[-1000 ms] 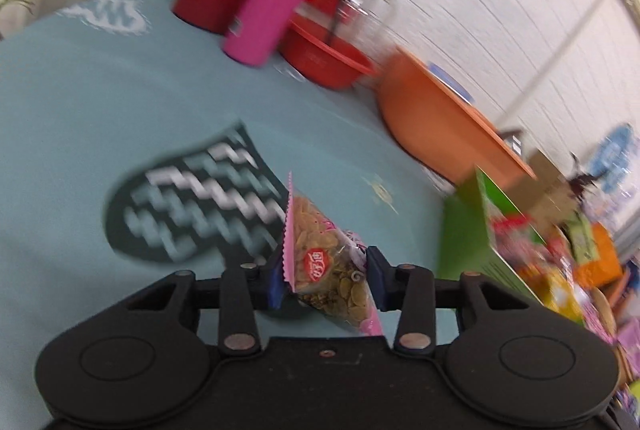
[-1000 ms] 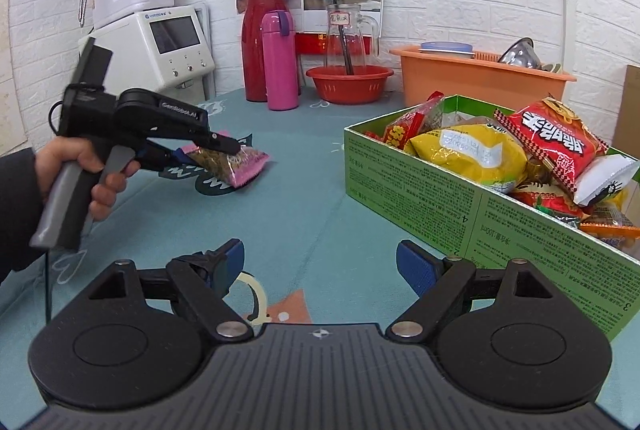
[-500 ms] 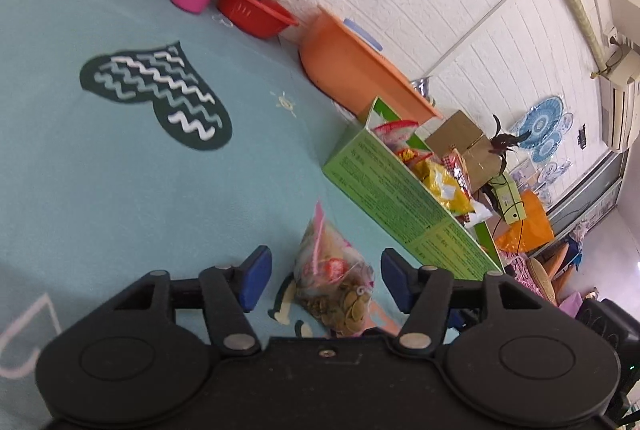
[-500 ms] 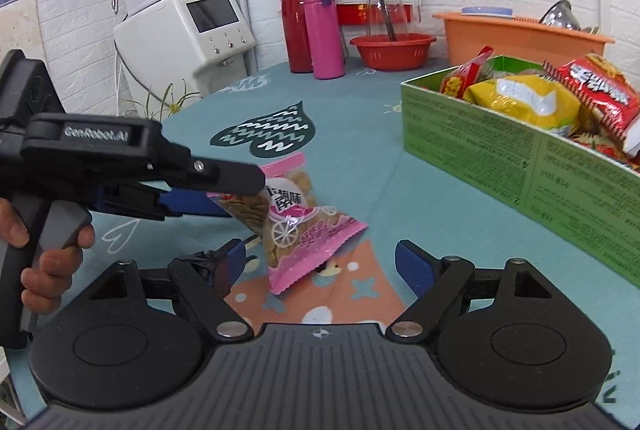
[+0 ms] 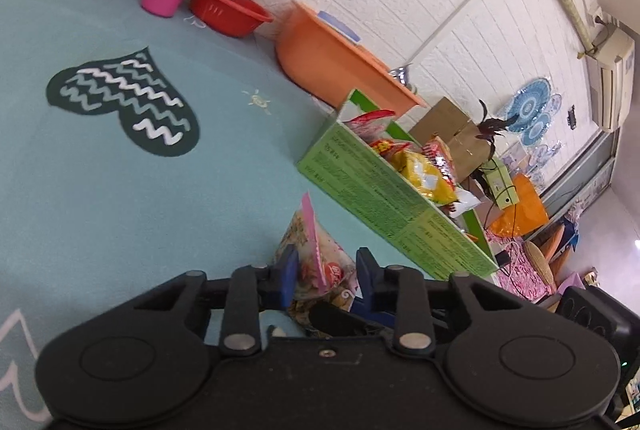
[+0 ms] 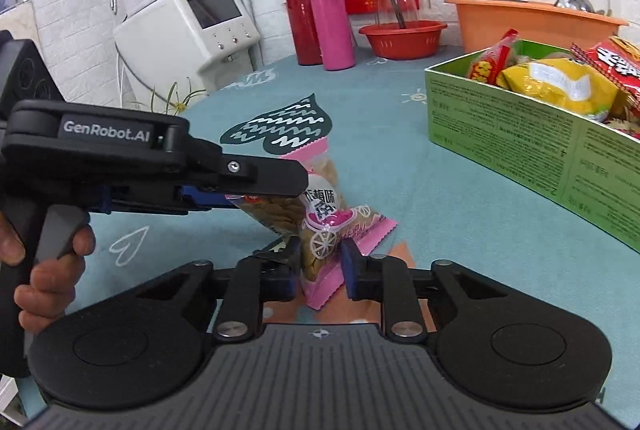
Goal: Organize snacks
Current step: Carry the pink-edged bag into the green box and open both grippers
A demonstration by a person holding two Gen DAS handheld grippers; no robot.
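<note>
While both grippers met over the teal tablecloth (image 6: 460,214), a pink-edged snack packet (image 6: 320,226) of pale seeds hung between them, lifted off the cloth. Nearest the right wrist camera, the right gripper (image 6: 320,268) had just been closing, and its blue pads pressed on the packet's lower end. From the left of that view, the left gripper (image 6: 240,196) reached in level, a person's hand (image 6: 44,262) wrapped around its grip. Seen from its own camera, the left gripper (image 5: 326,280) had its fingers a little apart on either side of the packet (image 5: 316,262); its jaws had just been narrowing, and whether the pads touched the wrapper could not be told. Beyond the packet, a dark heart pattern (image 6: 280,128) lay printed on the cloth. To the right stood a green cardboard box (image 6: 520,146), open-topped and heaped with red and yellow snack bags. Farther back, near the white brick wall, stood a pink bottle (image 6: 330,22), a red flask (image 6: 304,6), a red basin (image 6: 402,38) and an orange tub (image 6: 528,18).
</note>
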